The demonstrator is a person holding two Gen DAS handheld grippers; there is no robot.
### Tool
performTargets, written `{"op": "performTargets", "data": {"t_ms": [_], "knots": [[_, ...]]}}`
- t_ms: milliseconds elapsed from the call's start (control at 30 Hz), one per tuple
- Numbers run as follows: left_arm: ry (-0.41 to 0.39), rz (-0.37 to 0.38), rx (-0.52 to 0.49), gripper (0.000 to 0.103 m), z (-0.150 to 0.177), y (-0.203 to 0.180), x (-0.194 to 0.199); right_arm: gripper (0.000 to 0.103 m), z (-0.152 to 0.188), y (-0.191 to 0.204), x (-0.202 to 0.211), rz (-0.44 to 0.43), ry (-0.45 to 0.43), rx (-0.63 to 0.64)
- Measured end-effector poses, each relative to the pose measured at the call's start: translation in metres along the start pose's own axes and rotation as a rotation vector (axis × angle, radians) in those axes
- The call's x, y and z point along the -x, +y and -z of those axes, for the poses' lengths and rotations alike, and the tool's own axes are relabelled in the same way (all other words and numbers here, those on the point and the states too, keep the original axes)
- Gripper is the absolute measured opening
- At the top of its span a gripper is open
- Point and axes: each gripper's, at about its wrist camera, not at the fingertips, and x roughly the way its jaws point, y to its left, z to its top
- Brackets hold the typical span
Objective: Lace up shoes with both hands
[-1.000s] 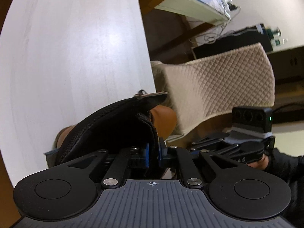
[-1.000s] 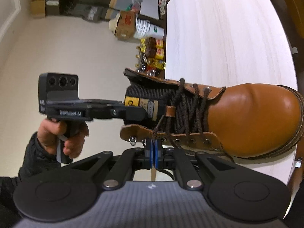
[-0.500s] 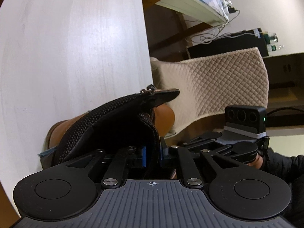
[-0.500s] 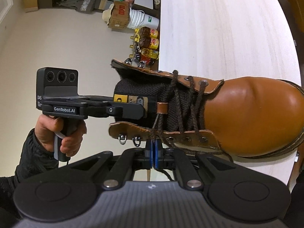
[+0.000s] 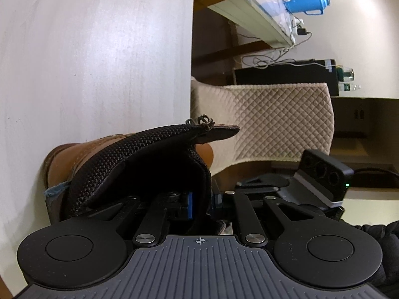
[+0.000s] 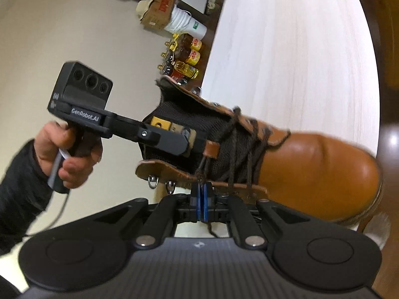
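Lived-in home or workroom: quilted chair (image 5: 274,122), blue thermos (image 5: 308,3) on cluttered desk (image 5: 249,12), oil bottles (image 6: 185,58) (floor-stored), cardboard boxes (image 6: 159,10).

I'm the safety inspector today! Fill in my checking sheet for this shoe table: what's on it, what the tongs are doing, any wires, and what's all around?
Surface: pale wooden table, bare where it shows.
Job's things: brown boot on the table; dark lace crossed through the lower eyelets, top rings empty.
Clutter: nothing seen.
Tongs: left tongs straddle the boot's black tongue, jaws have just been opening, cannot tell whether the pads press it; right tongs shut on the lace.
Cables: thin cable hanging under the left handle; cords by a far desk.
Surroundings: quilted chair, blue flask, oil bottles on the floor.
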Motion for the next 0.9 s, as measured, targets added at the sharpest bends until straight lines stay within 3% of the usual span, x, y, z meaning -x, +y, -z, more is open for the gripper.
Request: {"op": "performTargets", "data": {"t_ms": [400,667,900], "knots": [[-0.005,-0.020,-0.001,0.013,0.000,0.002,0.004,0.006,-0.006,0.010,-0.013,0.101,0.029,0.059],[0.000,-0.025,0.003,0.013,-0.001,-0.001,0.002,0.007,-0.003,0.048,-0.021,0.201,0.057,0.403],[-0.004,-0.016,0.012,0.013,-0.001,0.003,0.003,0.015,-0.003,0.049,-0.017,0.189,0.088,0.453]]}}
